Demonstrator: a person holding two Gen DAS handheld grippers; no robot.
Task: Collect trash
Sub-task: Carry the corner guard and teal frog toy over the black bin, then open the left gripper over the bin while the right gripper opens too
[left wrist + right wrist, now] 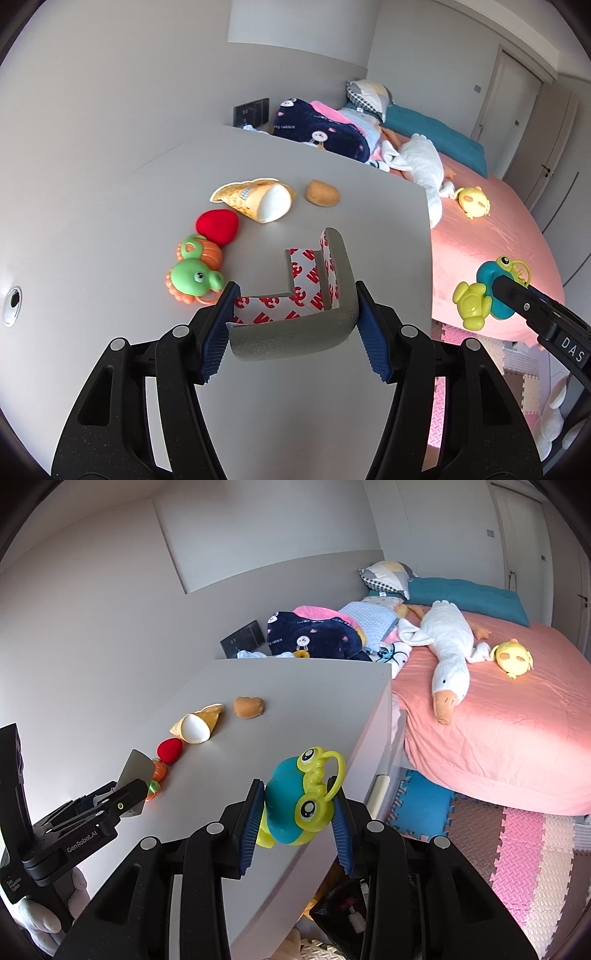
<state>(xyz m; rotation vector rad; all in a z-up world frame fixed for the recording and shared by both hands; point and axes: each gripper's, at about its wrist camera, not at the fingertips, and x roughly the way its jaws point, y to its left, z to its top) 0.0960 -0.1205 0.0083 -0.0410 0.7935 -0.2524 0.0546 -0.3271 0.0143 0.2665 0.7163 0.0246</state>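
Note:
My left gripper (295, 314) is shut on a grey foam corner guard (295, 332) with red-and-white tape backing, held above the grey table (147, 184). In the right wrist view that same guard (135, 771) shows at the left. My right gripper (297, 812) is shut on a blue and yellow-green frog toy (291, 805), held over the table's right edge; the left wrist view shows the frog toy (487, 295) at the right. On the table lie a green and orange toy (194, 275), a red plush (217, 226), an orange paper cone wrapper (258, 201) and a potato (322, 192).
A bed with a pink sheet (498, 738) stands to the right of the table, with a white goose plush (447, 642), a yellow plush (513, 657) and piled blankets (314, 635). Coloured foam mats (517, 849) cover the floor. A dark bag (343, 904) lies below the table edge.

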